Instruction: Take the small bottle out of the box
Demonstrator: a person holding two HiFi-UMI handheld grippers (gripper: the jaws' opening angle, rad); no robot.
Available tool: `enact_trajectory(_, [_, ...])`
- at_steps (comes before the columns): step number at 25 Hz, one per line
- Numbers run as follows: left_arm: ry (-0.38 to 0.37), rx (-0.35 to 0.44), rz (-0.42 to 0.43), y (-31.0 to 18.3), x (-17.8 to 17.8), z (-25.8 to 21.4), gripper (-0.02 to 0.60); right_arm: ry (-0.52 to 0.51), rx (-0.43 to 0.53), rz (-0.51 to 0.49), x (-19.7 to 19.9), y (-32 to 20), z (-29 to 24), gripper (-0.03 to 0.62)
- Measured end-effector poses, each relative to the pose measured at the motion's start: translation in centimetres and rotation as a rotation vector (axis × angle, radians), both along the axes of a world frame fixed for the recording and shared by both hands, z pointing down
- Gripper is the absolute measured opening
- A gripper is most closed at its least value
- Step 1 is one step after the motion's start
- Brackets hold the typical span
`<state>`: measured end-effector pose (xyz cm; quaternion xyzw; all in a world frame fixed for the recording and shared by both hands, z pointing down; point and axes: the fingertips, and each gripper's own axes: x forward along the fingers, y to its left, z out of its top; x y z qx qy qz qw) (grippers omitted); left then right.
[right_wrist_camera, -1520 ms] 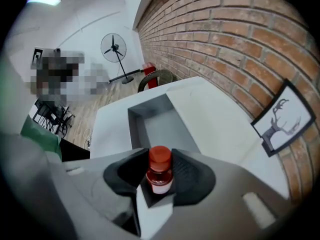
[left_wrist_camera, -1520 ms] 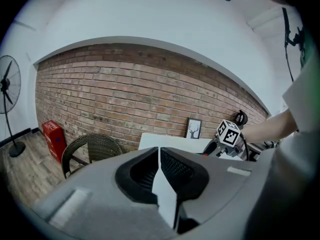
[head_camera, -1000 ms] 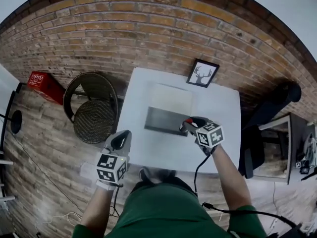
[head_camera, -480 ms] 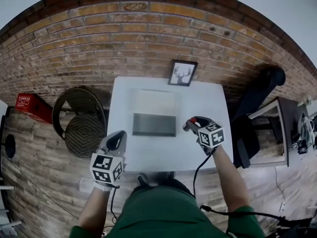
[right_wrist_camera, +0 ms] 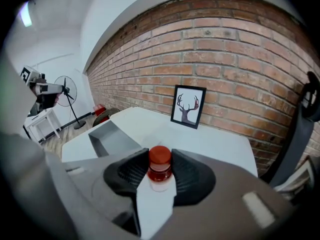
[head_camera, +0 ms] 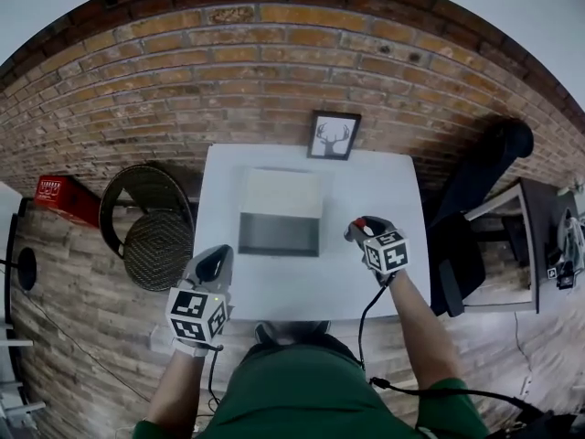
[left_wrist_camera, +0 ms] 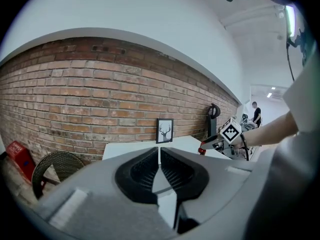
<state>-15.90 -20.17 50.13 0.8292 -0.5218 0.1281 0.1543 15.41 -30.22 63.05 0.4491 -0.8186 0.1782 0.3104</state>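
A small clear bottle [right_wrist_camera: 160, 170] with a red cap stands between the jaws of my right gripper [right_wrist_camera: 160, 158], which is shut on it. In the head view my right gripper [head_camera: 356, 230] is over the white table [head_camera: 366, 186], just right of the open grey box [head_camera: 279, 234]. The box's pale lid [head_camera: 281, 193] lies folded back behind it. My left gripper [head_camera: 219, 257] hovers at the table's front left corner, apart from the box. Its jaws are shut with nothing between them [left_wrist_camera: 159, 156]. The inside of the box is in shadow.
A framed deer picture [head_camera: 333, 135] leans on the brick wall at the table's back edge. A wicker chair [head_camera: 155, 236] and a red crate [head_camera: 62, 197] stand to the left. A black chair [head_camera: 475, 190] and a side desk [head_camera: 526, 245] stand to the right.
My right gripper, with the bottle, has moved from the box's right edge to a spot further right of it. The left gripper has barely moved.
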Motion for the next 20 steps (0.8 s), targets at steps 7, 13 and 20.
enact_trajectory(7, [-0.020,-0.020,-0.071,0.3,0.5,0.3,0.015,0.014,0.022,0.030,3.1,-2.8,1.3,0.144])
enact_trajectory(13, [-0.039,-0.031,-0.108,0.4,1.5,0.2,0.015,0.026,0.050,0.086,6.7,-6.0,1.9,0.144])
enact_trajectory(20, [-0.061,-0.049,-0.165,1.0,2.6,0.6,0.015,0.044,0.085,0.149,11.7,-10.3,2.5,0.144])
